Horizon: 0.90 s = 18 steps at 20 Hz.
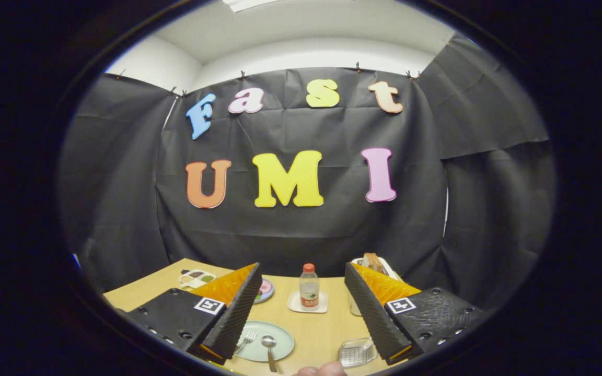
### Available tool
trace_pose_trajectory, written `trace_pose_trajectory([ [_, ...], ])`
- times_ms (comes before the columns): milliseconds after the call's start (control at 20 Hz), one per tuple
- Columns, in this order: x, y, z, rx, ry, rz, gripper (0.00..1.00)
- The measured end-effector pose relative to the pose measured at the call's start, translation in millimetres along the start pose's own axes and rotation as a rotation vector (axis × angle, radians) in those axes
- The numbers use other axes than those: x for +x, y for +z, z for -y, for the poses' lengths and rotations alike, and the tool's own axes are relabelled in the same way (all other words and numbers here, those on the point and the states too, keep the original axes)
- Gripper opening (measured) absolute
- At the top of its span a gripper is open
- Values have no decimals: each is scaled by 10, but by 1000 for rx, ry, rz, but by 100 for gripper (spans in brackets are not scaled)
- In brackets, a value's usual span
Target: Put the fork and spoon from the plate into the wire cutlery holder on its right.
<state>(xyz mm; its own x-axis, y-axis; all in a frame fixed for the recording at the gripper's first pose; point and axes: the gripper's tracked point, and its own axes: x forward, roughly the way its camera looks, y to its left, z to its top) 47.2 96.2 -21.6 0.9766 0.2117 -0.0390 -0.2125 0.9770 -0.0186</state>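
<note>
Black cloth is hung around a booth in which a light wooden table (322,329) is set for a cutlery-sorting task. A pale green plate (280,337) is seen low between the fingers, close to the near edge of the table, with a fork (246,340) laid on its left part and a spoon (269,349) beside it, the spoon's handle pointed toward the camera. To the right of the plate, well apart from it, what is taken to be the wire cutlery holder (356,352) is seen just inside the right finger; its mesh is too small to be made out clearly. Beyond the plate, a small bottle (309,287) with an orange cap is stood on a white square coaster (293,305), and other dishes are ranged toward the far edge. The gripper (301,313) is held above the table with its fingers spread wide and nothing between them. A fingertip (322,369) of a person is glimpsed at the near edge. Neither utensil is judged to have been moved yet, so the approach step appears to be in hand. The next move would call for the gripper to be lowered toward the plate and lined up across one handle before being closed.
</note>
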Motion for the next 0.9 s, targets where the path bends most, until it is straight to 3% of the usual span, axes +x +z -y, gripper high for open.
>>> trace_pose_trajectory([
  [500,-169,-623,277,-47,15,-206,97],
  [900,-276,-1564,-174,-31,136,-504,97],
])
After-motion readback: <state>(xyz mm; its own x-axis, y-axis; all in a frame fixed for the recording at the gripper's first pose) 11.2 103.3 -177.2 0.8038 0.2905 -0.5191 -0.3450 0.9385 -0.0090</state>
